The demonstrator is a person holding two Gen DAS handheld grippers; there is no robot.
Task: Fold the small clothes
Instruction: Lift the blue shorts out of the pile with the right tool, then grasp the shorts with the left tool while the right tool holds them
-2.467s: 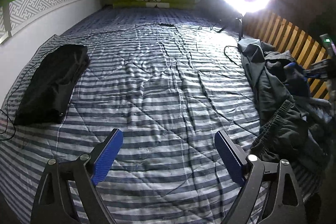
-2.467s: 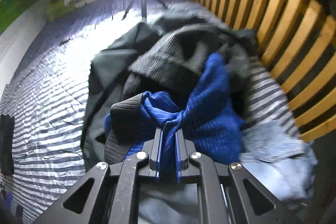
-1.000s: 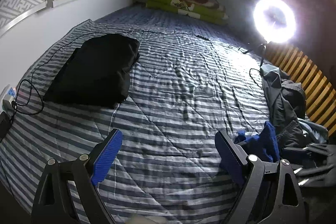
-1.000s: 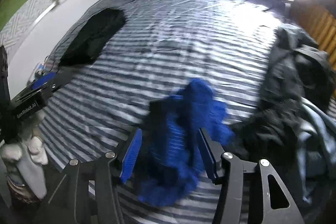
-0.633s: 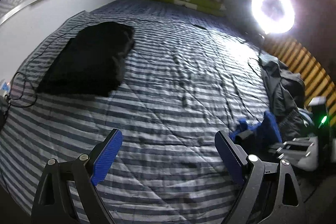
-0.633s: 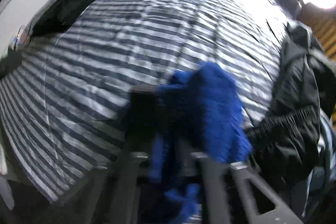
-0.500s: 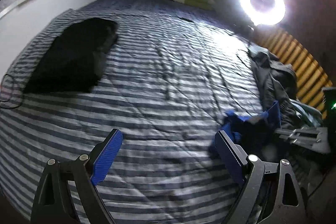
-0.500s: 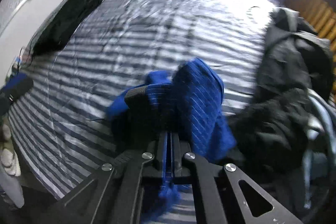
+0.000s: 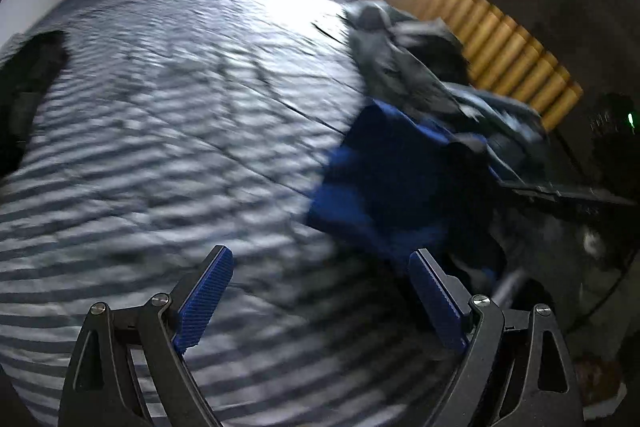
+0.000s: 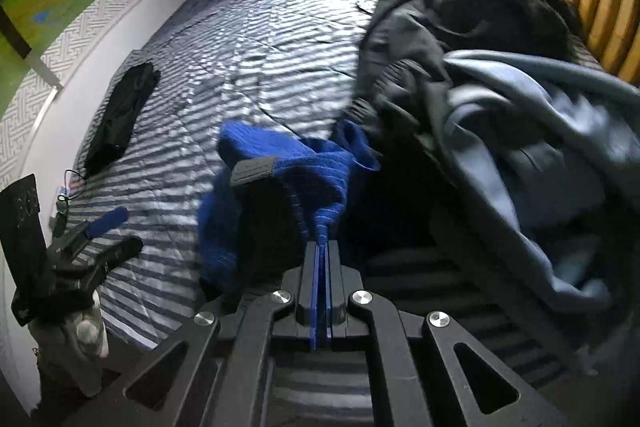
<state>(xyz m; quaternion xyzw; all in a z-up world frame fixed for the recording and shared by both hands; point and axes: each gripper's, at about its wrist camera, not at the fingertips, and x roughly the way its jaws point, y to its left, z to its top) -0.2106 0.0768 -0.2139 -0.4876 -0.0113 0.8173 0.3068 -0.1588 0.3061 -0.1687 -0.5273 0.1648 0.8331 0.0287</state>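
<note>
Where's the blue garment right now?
The blue garment hangs from the shut right gripper in the right wrist view, over the striped bedspread, just left of the pile of dark clothes.

My striped bed [image 10: 248, 39] carries a folded black garment [image 10: 120, 115] far left. A heap of dark clothes [image 10: 472, 27] lies right, a blue garment [image 10: 320, 163] beside it.

Right tongs [image 10: 322, 247] now clamped on blue garment [image 10: 304, 163]; previously apart

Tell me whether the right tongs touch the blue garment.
Touching: the right wrist view shows the right tongs shut on the blue garment.
</note>
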